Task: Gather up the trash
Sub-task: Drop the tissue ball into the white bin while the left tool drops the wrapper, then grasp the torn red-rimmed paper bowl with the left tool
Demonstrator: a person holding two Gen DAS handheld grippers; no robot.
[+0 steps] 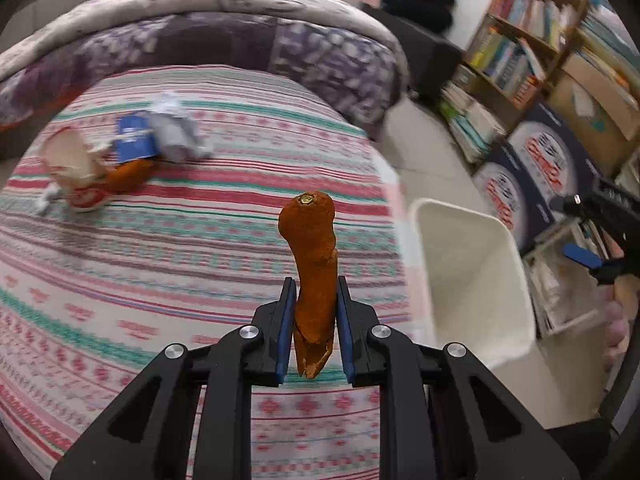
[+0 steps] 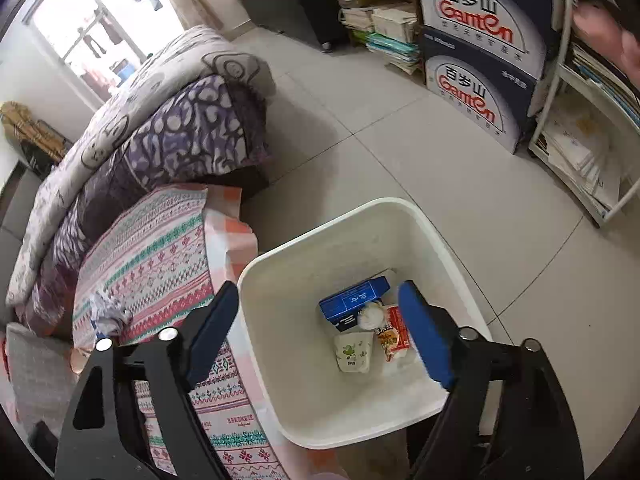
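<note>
over bed [image 1: 200, 240] | left jaws clamp curled orange peel [image 1: 310, 264] | right jaws wide, empty

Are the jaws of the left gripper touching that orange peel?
Touching. The left wrist view shows the left gripper with both blue pads pressed against the curled orange peel, holding it upright.

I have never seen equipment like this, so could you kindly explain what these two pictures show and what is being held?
A person holds a two-finger grabbing tool in each hand, and each tool carries a camera looking along its fingers. In the left tool's picture, the left gripper is shut on an orange peel above the striped bedcover, where a paper cup, a blue box and crumpled paper lie. In the right tool's picture, the right gripper is open and empty over the white bin, which holds a blue carton, a cup and a wrapper.
</note>
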